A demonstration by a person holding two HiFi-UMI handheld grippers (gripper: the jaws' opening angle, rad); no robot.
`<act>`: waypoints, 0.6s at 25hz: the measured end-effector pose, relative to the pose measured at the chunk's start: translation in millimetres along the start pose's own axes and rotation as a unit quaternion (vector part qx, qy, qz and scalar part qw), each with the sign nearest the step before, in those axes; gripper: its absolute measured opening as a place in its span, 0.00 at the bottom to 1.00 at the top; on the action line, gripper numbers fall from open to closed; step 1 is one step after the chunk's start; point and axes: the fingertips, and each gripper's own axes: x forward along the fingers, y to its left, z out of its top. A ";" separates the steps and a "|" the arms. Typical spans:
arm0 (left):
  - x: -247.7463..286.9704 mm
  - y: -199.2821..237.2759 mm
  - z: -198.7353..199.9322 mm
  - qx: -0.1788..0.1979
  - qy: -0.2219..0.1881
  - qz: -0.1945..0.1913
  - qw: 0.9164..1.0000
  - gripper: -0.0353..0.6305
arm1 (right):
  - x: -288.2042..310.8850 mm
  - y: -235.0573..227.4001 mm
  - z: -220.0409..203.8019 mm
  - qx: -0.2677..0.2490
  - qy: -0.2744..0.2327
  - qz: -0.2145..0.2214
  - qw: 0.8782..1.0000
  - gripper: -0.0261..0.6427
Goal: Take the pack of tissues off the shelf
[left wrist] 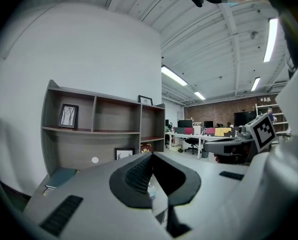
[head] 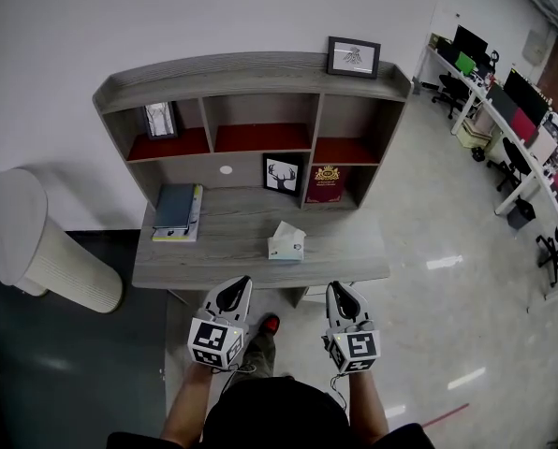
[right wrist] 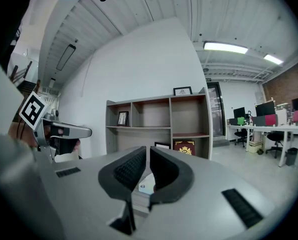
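Observation:
The pack of tissues point(head: 286, 241), pale with a white tissue sticking up, stands on the lower desk surface of the grey shelf unit point(head: 260, 260), near its front middle. My left gripper point(head: 239, 284) hovers just in front of the desk's front edge, below and left of the pack, with its jaws shut and nothing in them point(left wrist: 151, 156). My right gripper point(head: 338, 290) is level with it, below and right of the pack, jaws almost together and empty point(right wrist: 148, 151). In the right gripper view a pale sliver of the pack point(right wrist: 145, 186) shows beneath the jaws.
A stack of books point(head: 176, 211) lies at the desk's left. A deer picture point(head: 281, 174) and a red box point(head: 326, 183) stand at the back, with framed pictures in the left cubby point(head: 159, 120) and on top point(head: 353, 57). A white ribbed bin point(head: 45, 251) stands left; office desks point(head: 522, 138) run along the right.

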 end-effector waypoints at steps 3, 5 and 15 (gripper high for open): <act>-0.4 -2.7 -2.5 -0.002 0.000 -0.001 1.000 0.06 | -5.1 -0.8 -2.9 0.003 0.003 -0.004 1.000 0.11; -0.6 -3.8 -3.6 -0.002 0.001 -0.003 1.000 0.06 | -6.0 -0.4 -3.7 0.003 0.004 -0.003 1.000 0.11; -0.9 -3.3 -2.9 -0.004 -0.001 -0.005 1.000 0.06 | -4.8 1.5 0.3 0.005 0.001 -0.002 1.000 0.11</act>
